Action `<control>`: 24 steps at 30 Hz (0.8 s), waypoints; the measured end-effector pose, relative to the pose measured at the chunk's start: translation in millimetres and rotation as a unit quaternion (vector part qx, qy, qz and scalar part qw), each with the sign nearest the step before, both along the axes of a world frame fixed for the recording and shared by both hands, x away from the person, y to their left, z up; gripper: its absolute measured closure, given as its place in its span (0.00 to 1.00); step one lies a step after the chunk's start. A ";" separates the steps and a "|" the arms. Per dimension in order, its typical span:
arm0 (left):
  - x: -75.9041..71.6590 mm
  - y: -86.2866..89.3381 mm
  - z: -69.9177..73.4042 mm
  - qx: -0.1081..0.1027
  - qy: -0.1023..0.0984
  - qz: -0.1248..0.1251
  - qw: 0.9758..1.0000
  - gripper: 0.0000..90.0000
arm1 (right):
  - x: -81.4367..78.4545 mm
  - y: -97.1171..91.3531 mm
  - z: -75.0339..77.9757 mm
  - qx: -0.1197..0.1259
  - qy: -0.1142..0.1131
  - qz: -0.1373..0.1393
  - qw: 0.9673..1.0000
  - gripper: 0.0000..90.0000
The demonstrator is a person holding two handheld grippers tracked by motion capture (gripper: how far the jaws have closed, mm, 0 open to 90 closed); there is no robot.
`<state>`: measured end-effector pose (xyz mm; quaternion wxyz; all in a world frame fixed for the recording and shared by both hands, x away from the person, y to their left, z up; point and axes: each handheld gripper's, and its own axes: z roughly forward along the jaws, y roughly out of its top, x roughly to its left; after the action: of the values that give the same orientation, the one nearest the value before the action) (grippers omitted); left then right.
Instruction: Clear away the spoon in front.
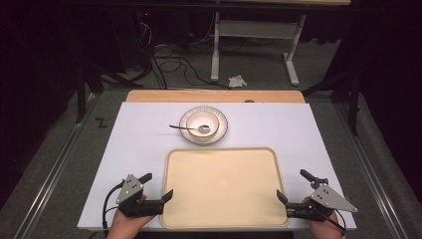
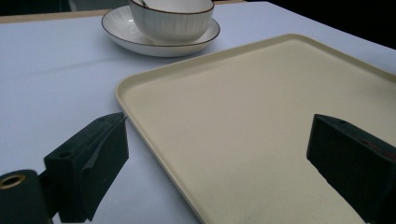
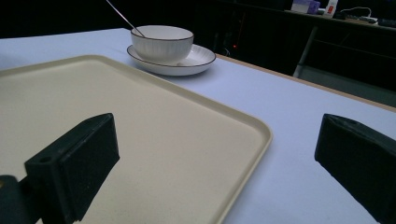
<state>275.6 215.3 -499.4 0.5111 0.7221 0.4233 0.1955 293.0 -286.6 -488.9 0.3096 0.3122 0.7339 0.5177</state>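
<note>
A cream tray (image 1: 224, 186) lies empty at the near middle of the white table. Beyond it a white ribbed bowl (image 1: 202, 121) sits on a white plate (image 1: 222, 124), with a metal spoon (image 1: 185, 128) resting in the bowl, handle to the left. My left gripper (image 1: 158, 186) stands open at the tray's near left corner, jaws straddling the tray's left rim (image 2: 140, 126). My right gripper (image 1: 293, 185) stands open at the near right corner, jaws straddling the right rim (image 3: 261, 140). Nothing is between either pair of jaws but the tray edge. The bowl (image 2: 170, 16) and the bowl (image 3: 162, 43) show beyond both grippers.
The white table surface (image 1: 144, 144) has a wooden strip (image 1: 214, 95) along its far edge. Behind it are a white desk frame (image 1: 259, 45), cables (image 1: 169, 64) and crumpled paper (image 1: 237, 80) on the floor.
</note>
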 end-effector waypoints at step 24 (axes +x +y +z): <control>-0.6 -2.4 16.7 0.022 -0.034 0.034 0.999 0.05 | -0.9 2.6 1.3 -0.009 -0.006 0.001 1.000 0.01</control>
<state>275.0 212.9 -482.7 0.5018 0.7114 0.4259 0.2464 292.1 -283.9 -487.6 0.3164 0.3052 0.7371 0.5133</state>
